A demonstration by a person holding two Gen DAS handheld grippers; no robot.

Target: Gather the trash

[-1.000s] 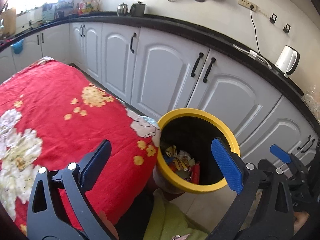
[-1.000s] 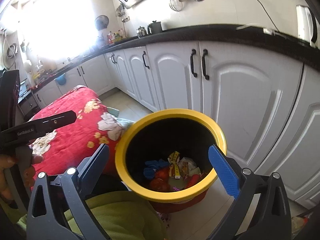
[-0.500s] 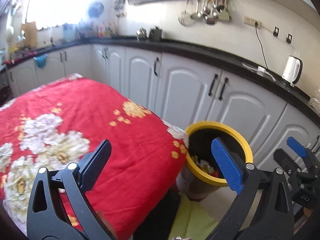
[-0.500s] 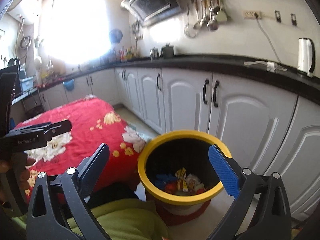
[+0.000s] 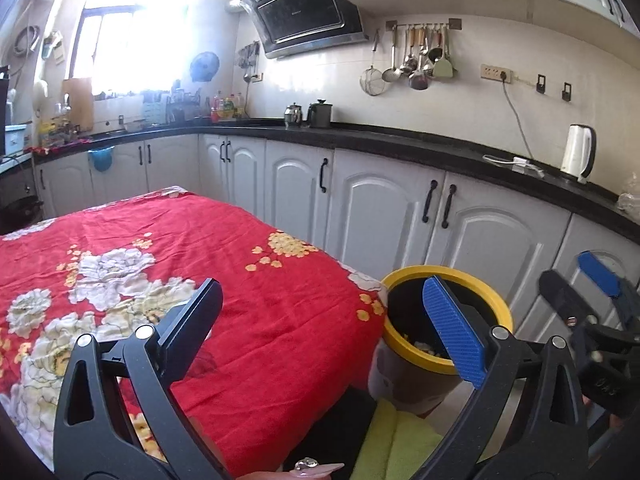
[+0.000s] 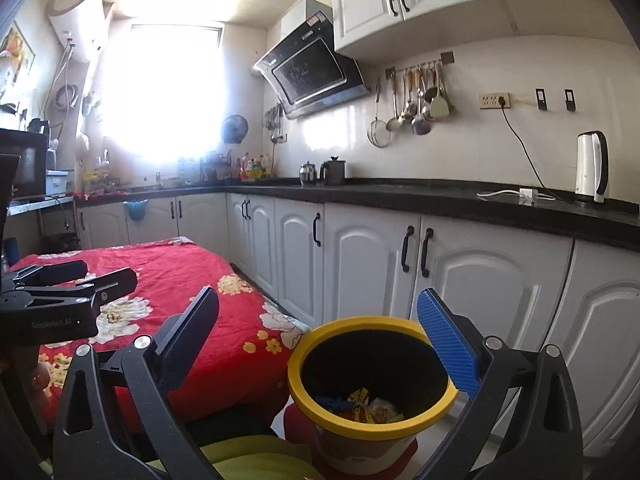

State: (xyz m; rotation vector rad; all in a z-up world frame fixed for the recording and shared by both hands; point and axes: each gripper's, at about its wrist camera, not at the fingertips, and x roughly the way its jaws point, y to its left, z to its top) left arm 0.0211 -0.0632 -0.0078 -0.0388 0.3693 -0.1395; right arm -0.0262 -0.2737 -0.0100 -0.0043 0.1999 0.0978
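Kitchen cabinets back the scene. Left gripper (image 5: 320,334) and right gripper (image 6: 324,338) both gape, holding nothing; beside the bin (image 6: 370,392) the red-covered desk (image 5: 180,264) shows no trash. Scan further before reaching.

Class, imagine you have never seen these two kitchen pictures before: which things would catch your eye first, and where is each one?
Most striking is the red floral cloth covering the table on the left. Next comes the yellow-rimmed bin on the floor beside the table's corner, in front of the white cabinets, with colourful wrappers at its bottom. Both the left gripper and the right gripper are open and hold nothing.
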